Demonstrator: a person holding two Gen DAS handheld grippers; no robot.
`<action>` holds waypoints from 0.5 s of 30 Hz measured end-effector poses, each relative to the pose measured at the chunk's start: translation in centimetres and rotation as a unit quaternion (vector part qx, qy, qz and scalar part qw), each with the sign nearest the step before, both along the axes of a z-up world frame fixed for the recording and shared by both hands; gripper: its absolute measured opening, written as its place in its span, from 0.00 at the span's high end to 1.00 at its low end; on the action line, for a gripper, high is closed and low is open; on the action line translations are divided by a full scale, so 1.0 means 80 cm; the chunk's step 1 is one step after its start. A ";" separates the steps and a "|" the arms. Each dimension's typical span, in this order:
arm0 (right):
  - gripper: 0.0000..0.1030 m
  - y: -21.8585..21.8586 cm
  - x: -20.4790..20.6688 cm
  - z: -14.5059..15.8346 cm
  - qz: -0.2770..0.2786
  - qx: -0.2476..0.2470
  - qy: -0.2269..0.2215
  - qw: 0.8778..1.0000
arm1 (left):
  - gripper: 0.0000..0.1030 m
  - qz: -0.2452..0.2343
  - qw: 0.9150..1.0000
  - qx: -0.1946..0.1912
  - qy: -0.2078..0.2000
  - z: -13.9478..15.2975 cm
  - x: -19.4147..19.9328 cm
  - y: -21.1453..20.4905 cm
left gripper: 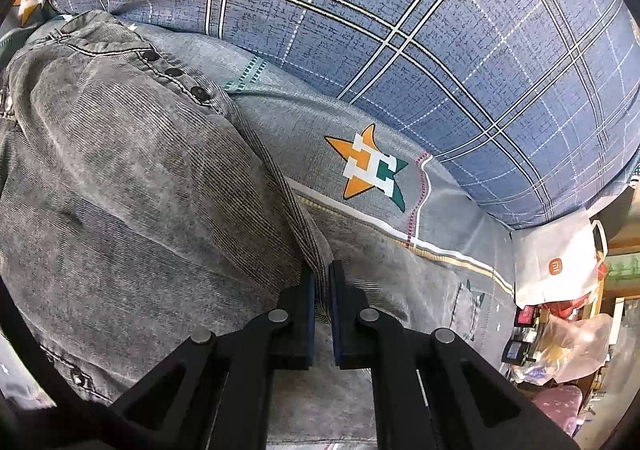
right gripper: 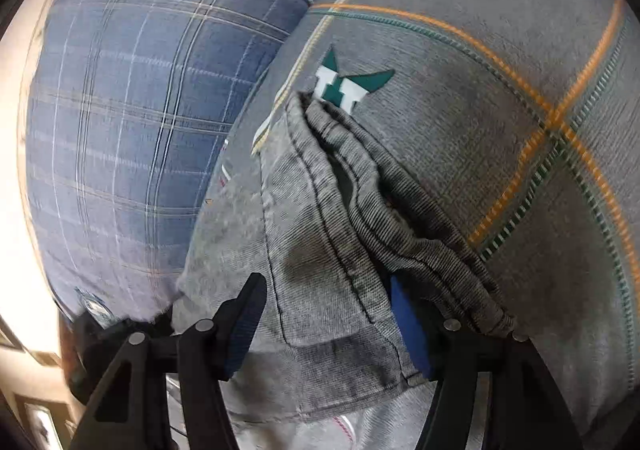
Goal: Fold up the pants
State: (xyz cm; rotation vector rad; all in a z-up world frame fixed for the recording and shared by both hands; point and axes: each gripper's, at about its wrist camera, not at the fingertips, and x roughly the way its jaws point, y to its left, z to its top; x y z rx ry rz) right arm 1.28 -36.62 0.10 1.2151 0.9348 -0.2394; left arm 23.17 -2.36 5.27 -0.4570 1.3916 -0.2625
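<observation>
- The grey corduroy pants [left gripper: 132,178] lie spread on a bed, over a grey bedsheet [left gripper: 368,122] printed with stars and stitched lines.
- A blue plaid pillow [left gripper: 400,22] lies on the sheet just beyond the pants, filling the upper part of both wrist views.
- The left claw [left gripper: 322,314] is clamped on a ridged fold of the pants' edge, its blue-faced pads pressed against the cloth from both sides.
- A row of dark snap buttons [left gripper: 174,72] runs along the pants' opening, on the side of the pants away from the left claw.
- The right claw [right gripper: 328,326] stands wide apart, with a flat hemmed panel of the pants [right gripper: 320,250] lying between its fingers; a bunched, rolled edge of the same cloth drapes over the right-hand finger.
- An orange, white and green star emblem [left gripper: 370,166] with a blocky letter sits on the sheet between the pants and the pillow.
- Off the bed's edge beside the pillow, a white bag [left gripper: 556,262] bears an orange square "mi" logo; below it lie clear plastic bags [left gripper: 576,346] among clutter too small to name.
</observation>
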 end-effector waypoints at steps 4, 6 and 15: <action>0.87 -0.005 0.015 0.005 0.022 -0.010 -0.015 1.000 | 0.95 0.001 1.000 -0.009 -0.009 0.015 -0.003 0.011; 0.88 -0.010 0.016 0.015 0.022 0.003 -0.052 0.998 | 0.95 0.000 0.999 -0.017 -0.029 0.035 -0.011 0.020; 0.91 -0.037 0.007 0.090 0.076 -0.065 -0.137 0.986 | 0.95 -0.013 0.998 0.004 -0.065 0.016 -0.105 0.022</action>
